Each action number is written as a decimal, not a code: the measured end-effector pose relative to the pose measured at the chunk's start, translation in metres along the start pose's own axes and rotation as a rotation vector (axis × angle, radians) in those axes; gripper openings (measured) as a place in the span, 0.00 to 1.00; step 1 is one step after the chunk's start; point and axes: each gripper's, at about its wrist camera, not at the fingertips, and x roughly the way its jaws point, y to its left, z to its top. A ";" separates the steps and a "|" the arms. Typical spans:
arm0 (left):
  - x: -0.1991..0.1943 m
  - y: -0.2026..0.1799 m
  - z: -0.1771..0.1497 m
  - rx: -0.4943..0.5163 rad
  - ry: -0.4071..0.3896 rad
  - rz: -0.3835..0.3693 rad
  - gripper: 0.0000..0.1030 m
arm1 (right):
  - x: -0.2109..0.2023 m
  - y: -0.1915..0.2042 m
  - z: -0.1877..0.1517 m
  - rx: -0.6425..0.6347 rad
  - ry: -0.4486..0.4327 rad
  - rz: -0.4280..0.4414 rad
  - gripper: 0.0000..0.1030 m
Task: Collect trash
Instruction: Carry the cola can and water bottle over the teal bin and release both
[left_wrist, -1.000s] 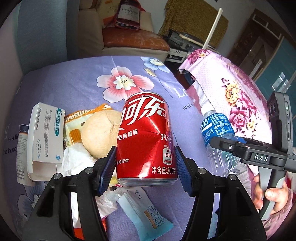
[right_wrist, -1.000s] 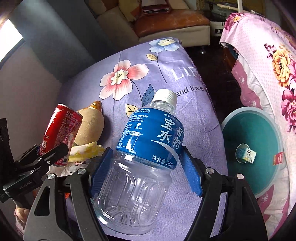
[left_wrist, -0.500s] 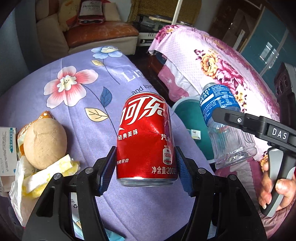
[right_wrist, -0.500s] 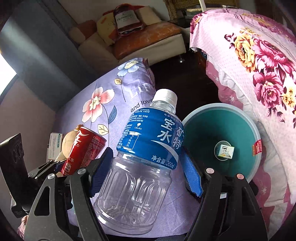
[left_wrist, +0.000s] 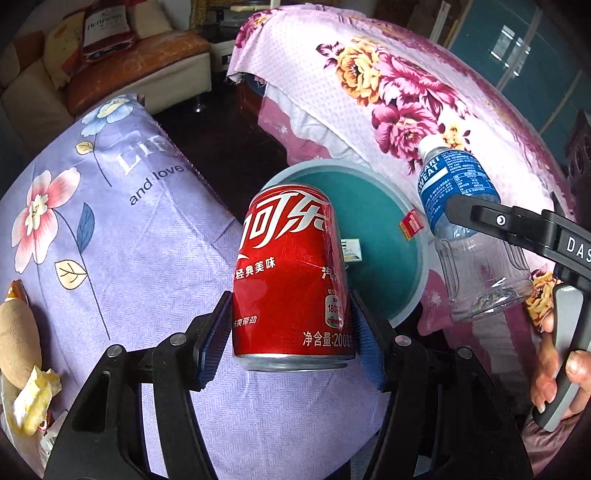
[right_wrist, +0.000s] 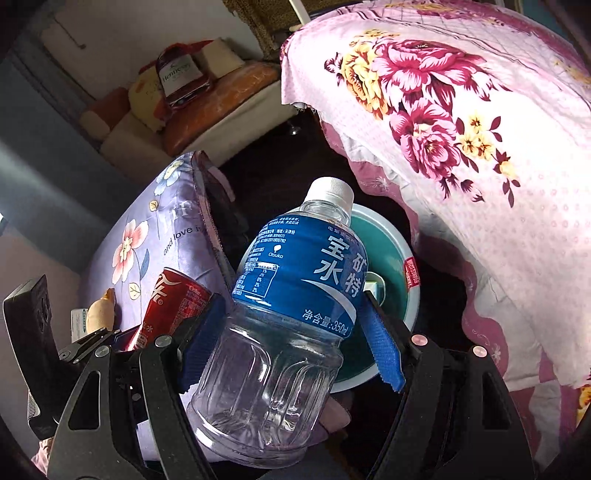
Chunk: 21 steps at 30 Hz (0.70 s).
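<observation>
Left gripper (left_wrist: 291, 330) fingers clamped on lower wall of dented red aluminium cola can (left_wrist: 291, 273), frame centre, before round teal bin (left_wrist: 419, 258): light, thin, crushable.

Right gripper (right_wrist: 284, 336) fingers grasp clear blue-labelled plastic bottle (right_wrist: 284, 314) mid-body; seemingly empty, slippery, springy.

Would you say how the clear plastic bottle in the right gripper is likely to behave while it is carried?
The bottle looks empty, so probably light. Its thin ribbed wall may flex under the right gripper pads. Smooth plastic could slip, and it would likely roll if dropped.
</observation>
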 end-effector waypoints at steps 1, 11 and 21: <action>0.005 -0.005 0.001 0.009 0.011 0.000 0.60 | 0.001 -0.005 0.000 0.006 0.002 -0.002 0.68; 0.044 -0.026 0.002 0.061 0.093 0.022 0.61 | 0.013 -0.020 0.000 0.020 0.028 -0.008 0.68; 0.040 -0.020 0.002 0.022 0.080 0.017 0.72 | 0.023 -0.017 0.001 0.010 0.055 -0.011 0.68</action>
